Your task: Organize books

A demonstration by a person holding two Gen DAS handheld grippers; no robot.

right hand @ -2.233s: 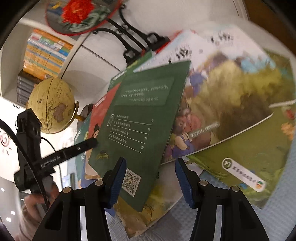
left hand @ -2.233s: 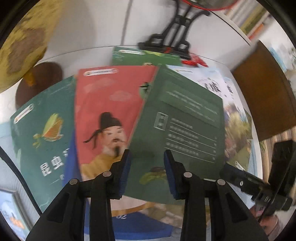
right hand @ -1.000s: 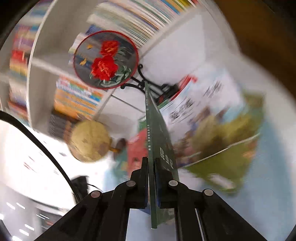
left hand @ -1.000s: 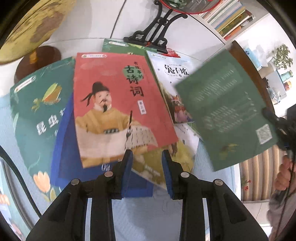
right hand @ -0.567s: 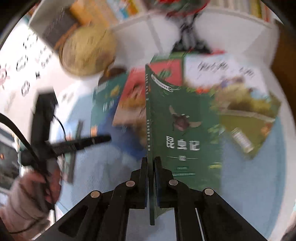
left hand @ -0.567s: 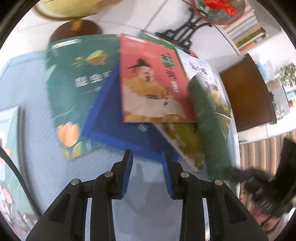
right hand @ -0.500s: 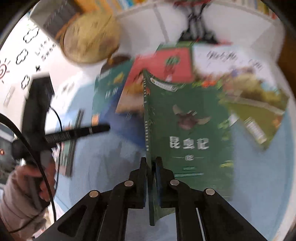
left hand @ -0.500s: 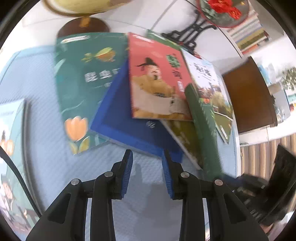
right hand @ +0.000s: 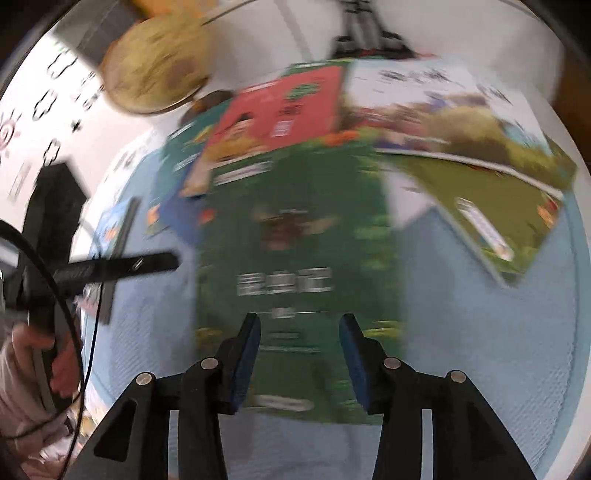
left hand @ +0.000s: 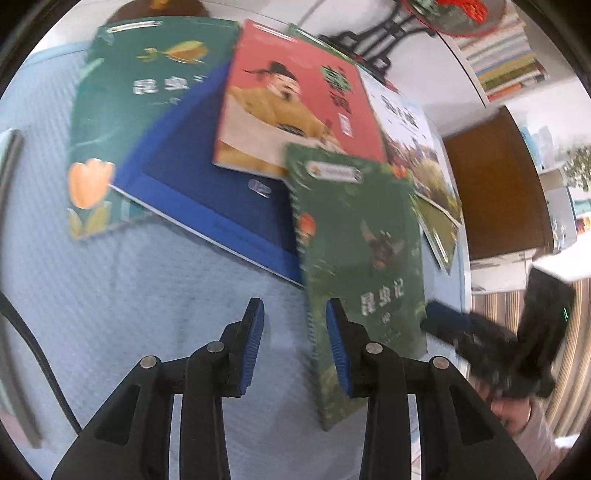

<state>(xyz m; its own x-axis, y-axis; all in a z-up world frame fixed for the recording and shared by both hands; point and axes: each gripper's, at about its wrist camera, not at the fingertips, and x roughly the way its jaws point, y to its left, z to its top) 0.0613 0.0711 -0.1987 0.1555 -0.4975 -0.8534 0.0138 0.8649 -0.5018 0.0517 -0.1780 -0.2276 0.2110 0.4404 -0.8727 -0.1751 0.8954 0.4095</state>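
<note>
my right gripper (right hand: 299, 354) is opening, its fingers off the green book (left hand: 360, 258), which lies on the blue mat (left hand: 147, 295) apparently flat despite blur. left gripper (left hand: 293, 347) narrow, opening, empty. the book is thin, light, floppy; i'd pinch its spine edge.

I see a pale blue mat (left hand: 155, 317) with a quilted weave covering the tabletop. At the back edge a yellow globe (right hand: 159, 70) sits blurred on its dark base (left hand: 159, 7). Beside it stands a black stand (left hand: 373, 40) holding a round fan (left hand: 458, 14) with red flowers. Behind them is a white wall (right hand: 288, 33). To the right I make out a brown wooden panel (left hand: 495, 184) and striped fabric (left hand: 576, 350) below it.
</note>
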